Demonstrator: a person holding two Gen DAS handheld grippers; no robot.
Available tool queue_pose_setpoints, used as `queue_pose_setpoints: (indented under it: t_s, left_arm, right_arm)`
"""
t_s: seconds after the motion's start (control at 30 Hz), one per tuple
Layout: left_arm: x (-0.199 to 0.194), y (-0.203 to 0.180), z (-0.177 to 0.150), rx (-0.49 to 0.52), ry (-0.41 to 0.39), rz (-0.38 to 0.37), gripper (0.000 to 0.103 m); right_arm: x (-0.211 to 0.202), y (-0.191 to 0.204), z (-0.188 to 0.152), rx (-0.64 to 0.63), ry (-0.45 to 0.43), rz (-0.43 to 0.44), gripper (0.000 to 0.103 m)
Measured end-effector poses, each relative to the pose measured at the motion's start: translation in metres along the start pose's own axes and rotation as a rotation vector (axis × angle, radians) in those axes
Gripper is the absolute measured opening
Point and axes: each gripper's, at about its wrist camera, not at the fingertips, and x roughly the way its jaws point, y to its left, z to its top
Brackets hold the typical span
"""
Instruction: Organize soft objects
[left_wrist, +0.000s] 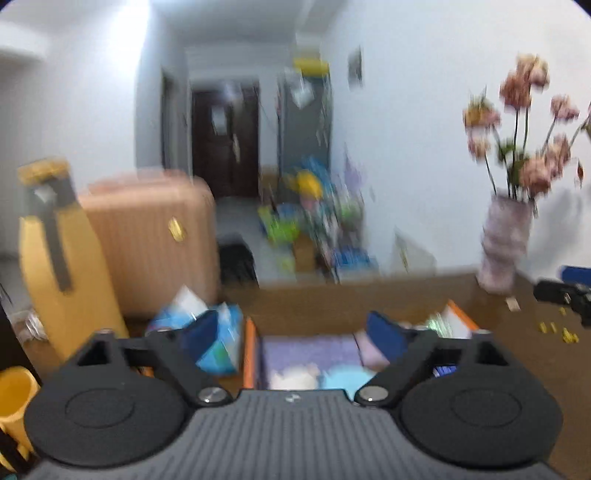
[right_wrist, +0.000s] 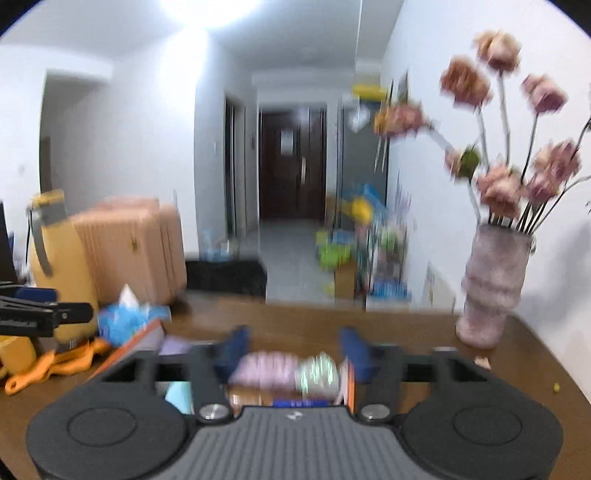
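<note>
Both views are motion-blurred. An orange-rimmed box (left_wrist: 250, 350) sits on the brown table just ahead of my left gripper (left_wrist: 295, 332), which is open and empty above it. Inside lie soft items: a purple cloth (left_wrist: 310, 354), a white piece (left_wrist: 295, 376), a light blue piece (left_wrist: 347, 376) and a pink roll (left_wrist: 369, 354). In the right wrist view my right gripper (right_wrist: 295, 347) is open and empty over the same box (right_wrist: 129, 347), with the pink roll (right_wrist: 266, 369) and a green-white roll (right_wrist: 317, 373) between its fingers.
A blue tissue pack (left_wrist: 218, 332) lies left of the box. A yellow bottle (left_wrist: 62, 258) and pink suitcase (left_wrist: 155, 236) stand at the left. A vase of pink flowers (right_wrist: 491, 288) stands at the table's right. An orange strap (right_wrist: 59, 362) lies at the left.
</note>
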Motion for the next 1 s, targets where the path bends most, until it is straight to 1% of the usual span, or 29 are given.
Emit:
queue_pose_setpoints:
  t_s: [0.03,0.07,0.13,0.27,0.43,0.5,0.7,0.8,0.87,0.93,1.0]
  left_arm:
    - [-0.007,0.000,-0.004,0.010,-0.066,0.012,0.100]
    - [-0.012,0.000,-0.009,0.024,-0.112,0.021,0.101]
    - [-0.017,0.001,-0.016,0.035,-0.150,0.026,0.101]
    - [-0.023,0.003,-0.023,0.009,-0.154,0.039,0.101]
    - [-0.034,0.003,-0.027,0.012,-0.165,0.035,0.101]
    - [-0.041,0.006,-0.029,0.009,-0.172,0.029,0.101]
    - [-0.067,0.002,-0.044,0.011,-0.203,0.027,0.102]
    - [-0.091,0.001,-0.064,0.025,-0.202,0.036,0.103]
    - [-0.111,0.003,-0.079,0.016,-0.185,0.042,0.103]
    - [-0.133,0.005,-0.093,0.011,-0.175,0.048,0.103]
    - [-0.160,0.006,-0.109,0.016,-0.182,0.048,0.103]
  right_arm:
    - [-0.005,0.001,-0.008,0.002,-0.054,-0.010,0.088]
    - [-0.008,0.002,-0.015,0.005,-0.090,-0.017,0.088]
    - [-0.012,0.003,-0.027,0.012,-0.131,-0.030,0.089]
    - [-0.019,-0.001,-0.039,0.048,-0.174,-0.069,0.089]
    - [-0.031,0.002,-0.034,0.038,-0.193,-0.091,0.090]
    - [-0.035,0.005,-0.031,0.030,-0.187,-0.101,0.090]
    - [-0.054,0.012,-0.035,0.041,-0.208,-0.092,0.090]
    - [-0.073,0.017,-0.052,0.048,-0.221,-0.100,0.090]
    - [-0.087,0.021,-0.066,0.059,-0.221,-0.100,0.091]
    - [-0.107,0.027,-0.084,0.071,-0.202,-0.105,0.090]
    - [-0.130,0.035,-0.101,0.066,-0.178,-0.101,0.090]
